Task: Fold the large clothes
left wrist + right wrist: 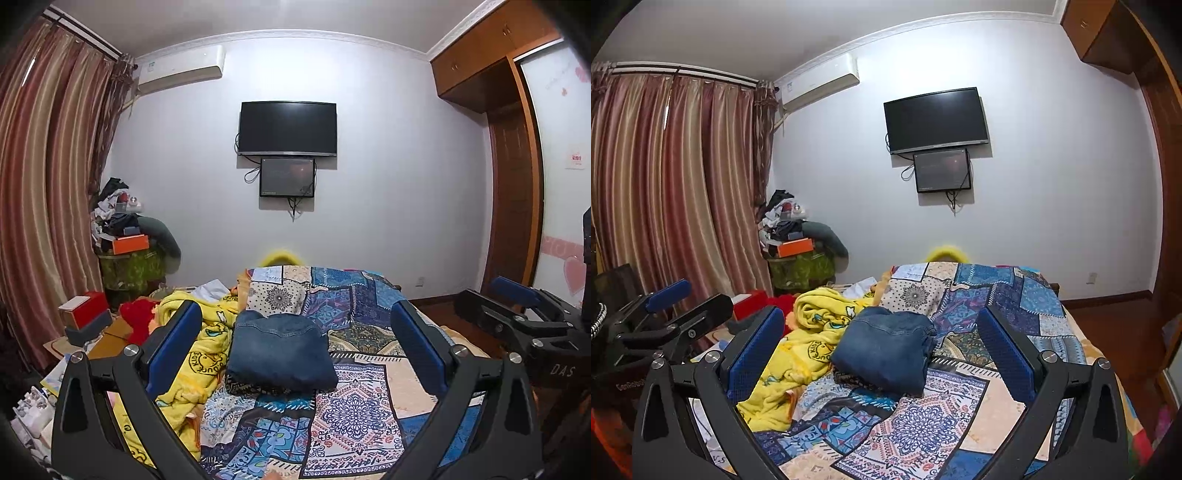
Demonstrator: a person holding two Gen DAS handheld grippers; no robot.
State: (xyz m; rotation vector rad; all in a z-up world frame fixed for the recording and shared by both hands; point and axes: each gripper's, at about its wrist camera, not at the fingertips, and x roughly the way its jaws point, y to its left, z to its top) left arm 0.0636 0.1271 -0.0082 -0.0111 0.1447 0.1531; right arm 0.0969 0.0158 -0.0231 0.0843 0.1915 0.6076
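A folded pair of blue jeans (280, 350) (886, 350) lies as a compact stack on the patchwork bedspread (351, 406) (923, 417). My left gripper (295, 343) is raised above the bed, open, with the jeans seen between its blue pads and nothing held. My right gripper (882, 347) is also open and empty, raised short of the jeans. In the left wrist view the right gripper (524, 306) shows at the right edge; in the right wrist view the left gripper (679, 302) shows at the left edge.
A crumpled yellow cartoon blanket (199, 332) (812, 325) lies left of the jeans. Red fabric (138, 317) and boxes (85, 314) sit beside the bed on the left. Striped curtains (665, 184), a cluttered stand (798, 251), a wall TV (288, 127) and a wooden wardrobe (513, 184) surround the bed.
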